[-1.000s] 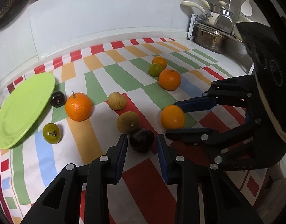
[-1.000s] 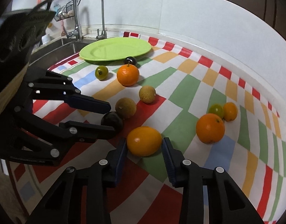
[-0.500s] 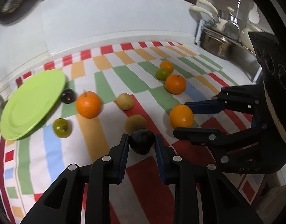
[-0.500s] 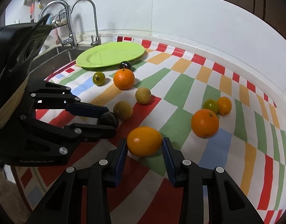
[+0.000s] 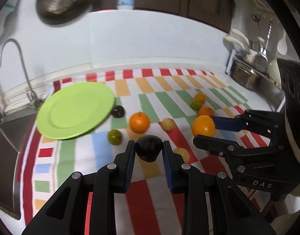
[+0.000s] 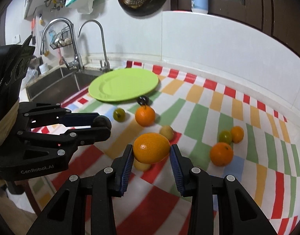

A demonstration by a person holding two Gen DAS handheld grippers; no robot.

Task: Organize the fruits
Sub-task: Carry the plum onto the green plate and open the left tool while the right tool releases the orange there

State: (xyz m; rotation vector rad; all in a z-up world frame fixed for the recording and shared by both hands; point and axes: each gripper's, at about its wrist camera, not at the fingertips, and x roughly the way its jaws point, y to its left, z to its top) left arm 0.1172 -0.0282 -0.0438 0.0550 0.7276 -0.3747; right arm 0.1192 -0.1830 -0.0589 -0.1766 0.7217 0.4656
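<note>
My left gripper [image 5: 149, 148] is shut on a dark plum [image 5: 148, 147] and holds it above the striped cloth; it also shows in the right wrist view [image 6: 103, 125]. My right gripper [image 6: 151, 152] is shut on a large orange [image 6: 151, 150], lifted off the cloth; it also shows in the left wrist view [image 5: 203, 131]. A lime-green plate [image 5: 75, 107] lies at the far left by the sink. On the cloth lie several fruits: a stemmed orange [image 5: 139, 122], a green tomato [image 5: 114, 137], a dark plum [image 5: 118, 111] and two tan fruits [image 5: 168, 124].
A steel sink [image 6: 58, 86] with two taps [image 6: 103, 45] is left of the plate. An orange [image 6: 221, 153], a green fruit [image 6: 225, 136] and a small orange [image 6: 237, 134] lie to the right. Pots [image 5: 247, 74] stand at the far right. A white wall backs the counter.
Both grippers have risen from the cloth with their fruit, the plum in the left and the orange in the right, and have swung left toward the green plate.
</note>
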